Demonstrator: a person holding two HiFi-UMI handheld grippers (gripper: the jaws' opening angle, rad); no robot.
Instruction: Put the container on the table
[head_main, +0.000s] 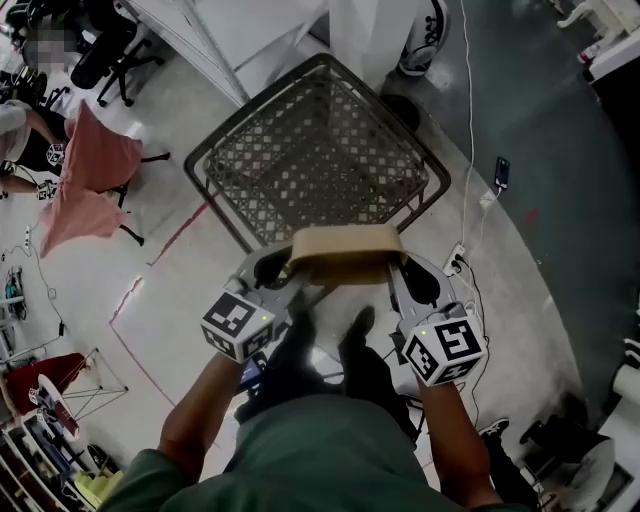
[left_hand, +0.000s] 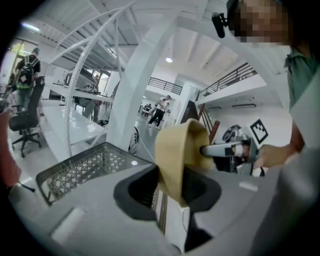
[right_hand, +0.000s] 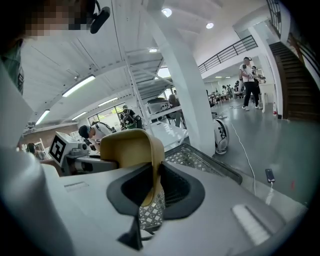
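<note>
Jaws of the left gripper (left_hand: 170, 187) are pinching one end wall of the tan container (left_hand: 177, 150), standing only narrowly apart with the thin wall clamped between their dark pads; the right gripper (right_hand: 152, 187) is doing the same at the opposite end, its jaws closing on the curved wall of that container (right_hand: 132, 147). From the head view both grippers, left (head_main: 285, 268) and right (head_main: 400, 268), are pointing away from the person and carrying the container (head_main: 345, 252) between them, long side across, in the air; each gripper's marker cube, left (head_main: 238, 325) and right (head_main: 445, 345), is sitting just ahead of a bare forearm. The container is hanging at the near corner of the dark mesh table (head_main: 320, 150), apart from its top (the lattice is showing under the held wall in the right gripper view (right_hand: 200, 160)). Beyond the table a white pillar (left_hand: 145, 75) is rising; on the grey floor to the right a phone (head_main: 502, 170) is lying on a white cable; a pink cloth (head_main: 90, 170) is draping over something well to the left.
</note>
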